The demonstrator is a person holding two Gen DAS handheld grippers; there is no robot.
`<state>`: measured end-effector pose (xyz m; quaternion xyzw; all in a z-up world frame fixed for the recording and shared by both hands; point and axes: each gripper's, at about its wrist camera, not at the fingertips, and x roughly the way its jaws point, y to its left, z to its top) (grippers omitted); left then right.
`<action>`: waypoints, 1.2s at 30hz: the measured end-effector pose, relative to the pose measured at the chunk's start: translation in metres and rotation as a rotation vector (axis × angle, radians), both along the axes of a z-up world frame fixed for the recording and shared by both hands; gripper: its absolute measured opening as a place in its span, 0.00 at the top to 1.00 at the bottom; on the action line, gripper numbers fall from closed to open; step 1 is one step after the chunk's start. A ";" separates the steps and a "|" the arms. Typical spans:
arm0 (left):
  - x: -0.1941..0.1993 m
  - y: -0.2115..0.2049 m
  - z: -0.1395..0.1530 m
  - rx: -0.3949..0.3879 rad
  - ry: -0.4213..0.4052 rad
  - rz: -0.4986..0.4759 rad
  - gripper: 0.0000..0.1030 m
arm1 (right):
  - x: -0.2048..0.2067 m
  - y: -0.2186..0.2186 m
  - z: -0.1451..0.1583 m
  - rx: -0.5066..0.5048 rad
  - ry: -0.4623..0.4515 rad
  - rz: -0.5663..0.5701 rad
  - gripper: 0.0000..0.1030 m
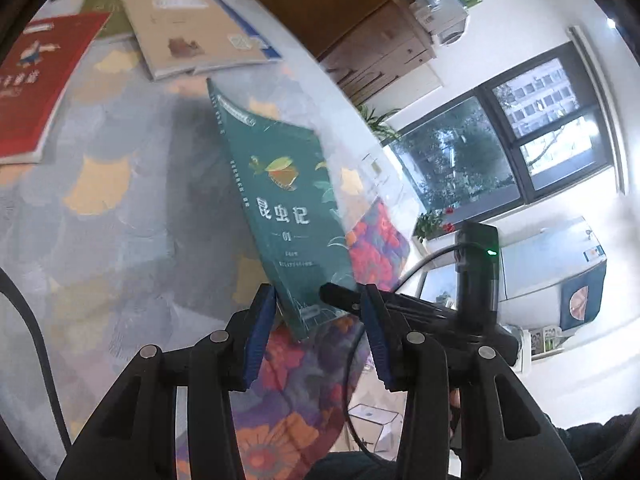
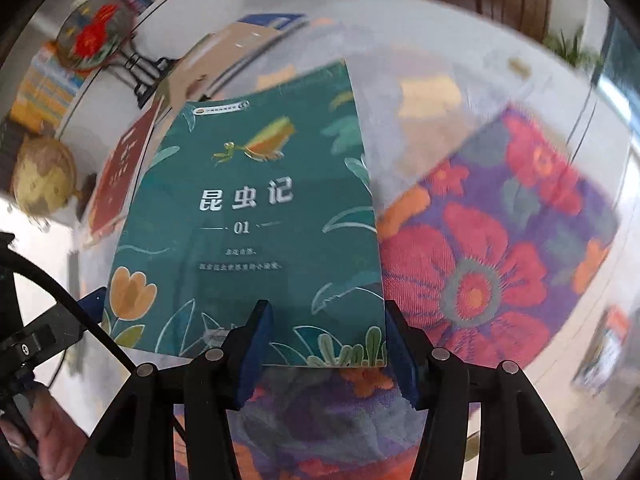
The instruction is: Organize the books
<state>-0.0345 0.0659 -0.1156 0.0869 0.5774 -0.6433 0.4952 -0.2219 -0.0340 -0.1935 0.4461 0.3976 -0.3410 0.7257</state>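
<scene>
A green book with white characters and a mantis on its cover hangs tilted above the table, throwing a shadow on the cloth. Its lower corner sits between the fingers of my left gripper, against the left pad, with a gap to the right pad. From the right, a black finger of my other gripper lies on the cover. In the right wrist view the green book faces the camera. My right gripper stands wide at its lower edge, left pad over the cover, right pad at the book's side edge.
On the grey, leaf-patterned cloth lie a red book, a tan book on a blue one, and an olive one. A flowered cushion is beside the table. A globe and a round ornament on a stand are beyond it.
</scene>
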 end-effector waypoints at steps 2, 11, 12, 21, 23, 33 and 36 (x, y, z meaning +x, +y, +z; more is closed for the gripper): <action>0.002 -0.004 -0.014 0.032 0.012 0.043 0.64 | -0.008 -0.005 0.000 0.009 -0.042 -0.007 0.47; -0.002 -0.020 -0.041 0.095 0.000 0.128 0.91 | 0.008 -0.011 0.002 0.018 -0.018 0.078 0.42; -0.001 -0.021 -0.040 0.088 0.046 0.128 0.91 | 0.009 -0.013 0.004 0.030 -0.021 0.085 0.42; 0.024 -0.026 -0.033 0.070 0.523 0.173 0.91 | -0.033 -0.055 -0.006 0.323 -0.419 -0.068 0.25; 0.024 -0.028 -0.037 0.080 0.589 0.185 0.91 | -0.034 -0.064 -0.014 0.378 -0.513 -0.093 0.26; 0.001 -0.036 -0.019 0.141 0.159 0.127 0.91 | -0.003 -0.075 0.007 0.188 -0.366 0.068 0.69; -0.012 -0.037 -0.005 0.113 0.003 0.132 0.91 | 0.018 -0.064 0.025 0.026 -0.222 0.206 0.70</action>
